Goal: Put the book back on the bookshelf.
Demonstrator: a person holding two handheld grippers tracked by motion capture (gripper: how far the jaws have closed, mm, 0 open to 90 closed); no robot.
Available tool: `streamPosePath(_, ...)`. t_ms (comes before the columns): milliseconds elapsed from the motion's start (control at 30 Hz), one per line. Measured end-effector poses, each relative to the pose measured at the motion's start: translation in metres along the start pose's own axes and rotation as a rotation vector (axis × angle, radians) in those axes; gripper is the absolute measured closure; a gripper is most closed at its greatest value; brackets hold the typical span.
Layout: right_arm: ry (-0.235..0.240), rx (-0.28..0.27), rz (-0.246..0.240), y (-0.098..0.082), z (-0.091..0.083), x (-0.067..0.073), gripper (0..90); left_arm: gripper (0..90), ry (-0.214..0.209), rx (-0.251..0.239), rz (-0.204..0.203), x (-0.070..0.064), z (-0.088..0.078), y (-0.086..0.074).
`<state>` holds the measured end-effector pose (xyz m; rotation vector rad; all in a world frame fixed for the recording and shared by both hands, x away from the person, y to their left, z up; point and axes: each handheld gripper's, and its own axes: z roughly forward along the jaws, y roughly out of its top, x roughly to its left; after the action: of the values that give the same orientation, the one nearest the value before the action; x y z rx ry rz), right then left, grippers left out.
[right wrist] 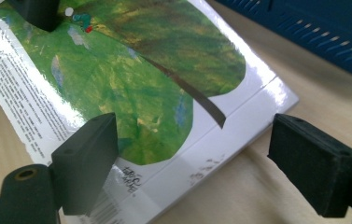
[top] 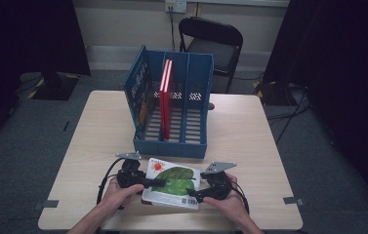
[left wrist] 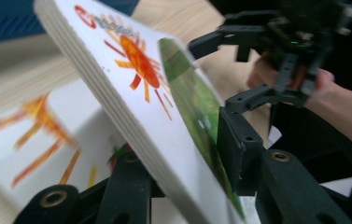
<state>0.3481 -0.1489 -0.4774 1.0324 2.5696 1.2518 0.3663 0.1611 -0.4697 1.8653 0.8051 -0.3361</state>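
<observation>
The book's (left wrist: 164,116) lower corner is cut off by the left gripper view's bottom edge — a second cover (left wrist: 29,140) beneath it is blurred, its print unreadable.

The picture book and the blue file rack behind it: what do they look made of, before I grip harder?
The picture book looks like thick board pages under a glossy cover: glare streaks on the green leaf art, and layered page edges show in the left gripper view. The blue file rack looks like rigid moulded plastic, matt, with slotted walls; plastic is a guess.
</observation>
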Motion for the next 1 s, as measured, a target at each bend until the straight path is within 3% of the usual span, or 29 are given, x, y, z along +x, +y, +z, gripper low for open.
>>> streamPosePath(267, 0.026, -0.001, -0.006, 0.001, 0.003, 0.003, 13.4, 67.0, -0.004, -0.001, 0.025, -0.003, -0.002, -0.002)
streamPosePath(400, 0.030, -0.013, 0.006, 0.001, 0.003, 0.000, 12.4, 67.2, -0.007, 0.004, 0.064, -0.007, -0.003, -0.002)
streamPosePath(500, 0.074, -0.014, 0.042, 0.000, 0.004, -0.006, 9.9, 68.0, -0.009, 0.015, 0.114, -0.013, -0.005, -0.003)
streamPosePath(633, 0.109, -0.026, 0.032, 0.001, 0.003, -0.005, 11.3, 68.8, -0.015, 0.037, 0.143, -0.015, -0.006, -0.004)
streamPosePath(733, 0.130, -0.040, 0.021, 0.002, 0.004, -0.003, 13.3, 69.3, -0.016, 0.054, 0.151, -0.014, -0.006, -0.004)
streamPosePath(800, 0.119, -0.052, 0.002, 0.004, 0.004, 0.004, 13.2, 70.4, -0.016, 0.061, 0.148, -0.014, -0.006, -0.004)
streamPosePath(1000, 0.105, -0.068, 0.003, 0.004, -0.001, 0.005, 19.8, 70.5, -0.002, 0.055, 0.143, -0.013, -0.005, -0.004)
